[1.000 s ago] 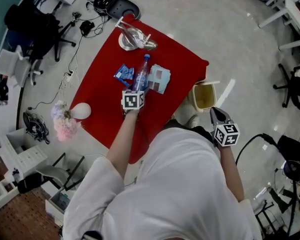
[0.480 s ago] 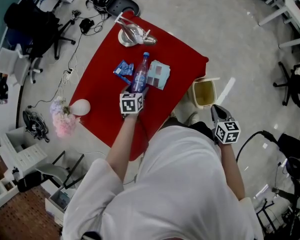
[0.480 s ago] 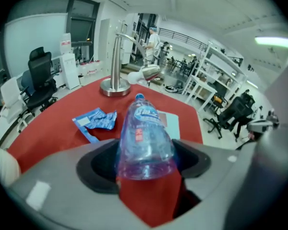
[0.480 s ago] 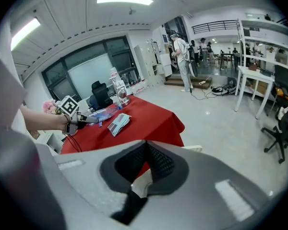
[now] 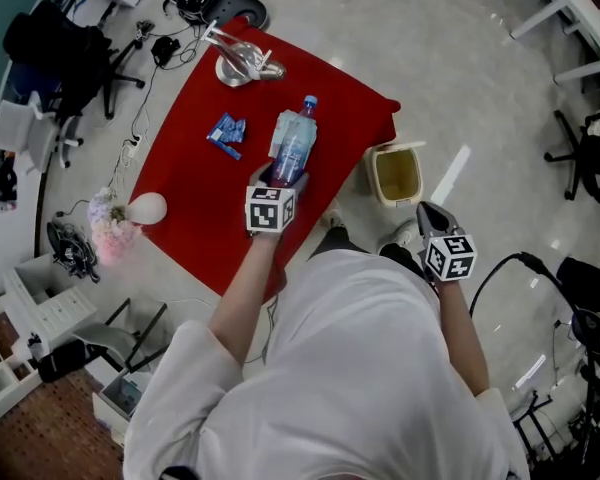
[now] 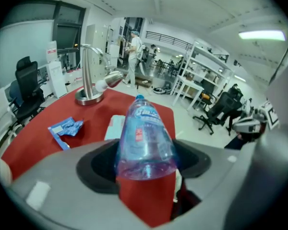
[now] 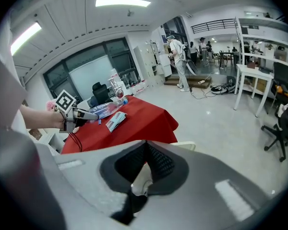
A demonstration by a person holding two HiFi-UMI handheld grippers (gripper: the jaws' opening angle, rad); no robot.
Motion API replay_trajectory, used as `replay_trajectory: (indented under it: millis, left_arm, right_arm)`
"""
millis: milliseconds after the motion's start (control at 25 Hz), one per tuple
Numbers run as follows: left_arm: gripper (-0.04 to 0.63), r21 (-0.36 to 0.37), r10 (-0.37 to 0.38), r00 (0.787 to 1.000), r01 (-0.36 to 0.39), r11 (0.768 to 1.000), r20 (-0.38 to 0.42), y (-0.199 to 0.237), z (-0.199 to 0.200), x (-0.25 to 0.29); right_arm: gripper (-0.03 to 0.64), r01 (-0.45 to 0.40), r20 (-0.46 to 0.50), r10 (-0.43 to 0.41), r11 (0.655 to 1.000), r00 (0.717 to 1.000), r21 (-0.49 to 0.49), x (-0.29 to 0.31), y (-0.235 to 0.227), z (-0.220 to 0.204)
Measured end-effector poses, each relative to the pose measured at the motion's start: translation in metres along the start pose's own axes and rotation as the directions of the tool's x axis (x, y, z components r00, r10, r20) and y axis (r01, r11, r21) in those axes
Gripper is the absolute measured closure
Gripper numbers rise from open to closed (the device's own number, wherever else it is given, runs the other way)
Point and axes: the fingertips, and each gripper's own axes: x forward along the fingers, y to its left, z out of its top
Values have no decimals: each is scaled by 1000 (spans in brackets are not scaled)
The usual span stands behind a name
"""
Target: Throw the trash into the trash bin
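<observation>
Step in hand: carrying. The left gripper [image 5: 278, 180] is clamped on the base of a clear plastic bottle [image 5: 295, 146], cap pointing away, held over the red table [image 5: 185, 203]. The right gripper [image 5: 428, 220] has its jaws together on nothing and hangs near the trash bin [image 5: 395, 147], which stands open-topped on the floor just off the table's right edge.

Next move, as I judge it: swing the bottle right past the table edge, centre it over the bin mouth, then release.

On the table: blue wrapper [image 5: 225, 132], pale packet [image 5: 283, 126], metal stand [image 5: 238, 64]. Possible hindrance: the bin mouth looks narrow for a long bottle.
</observation>
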Motion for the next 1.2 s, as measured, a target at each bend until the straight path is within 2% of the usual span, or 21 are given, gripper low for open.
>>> replay_trajectory:
  millis: [160, 280, 520, 640, 920, 1200]
  left_arm:
    - [244, 24, -42, 999, 42, 999, -4, -54, 2, 12]
    - [244, 79, -83, 996, 84, 993, -14, -94, 1, 27]
    - [244, 179, -172, 984, 179, 967, -56, -171, -15, 55]
    - [244, 206, -210, 974, 224, 953, -86, -200, -30, 68]
    - [244, 233, -245, 959, 273, 934, -141, -236, -66, 100]
    - [244, 260, -247, 949, 293, 920, -194, -249, -102, 151]
  right_arm:
    - [617, 5, -3, -5, 1000, 1000, 11, -22, -30, -12]
    - [617, 18, -5, -18, 999, 1000, 35, -37, -53, -22]
    - [617, 40, -31, -38, 996, 999, 75, -65, -93, -55]
    - [617, 49, -46, -45, 995, 998, 82, -76, -111, -68]
    - [617, 59, -51, -55, 995, 997, 84, -88, -144, -86]
    - [617, 51, -52, -46, 993, 998, 104, -70, -167, -110]
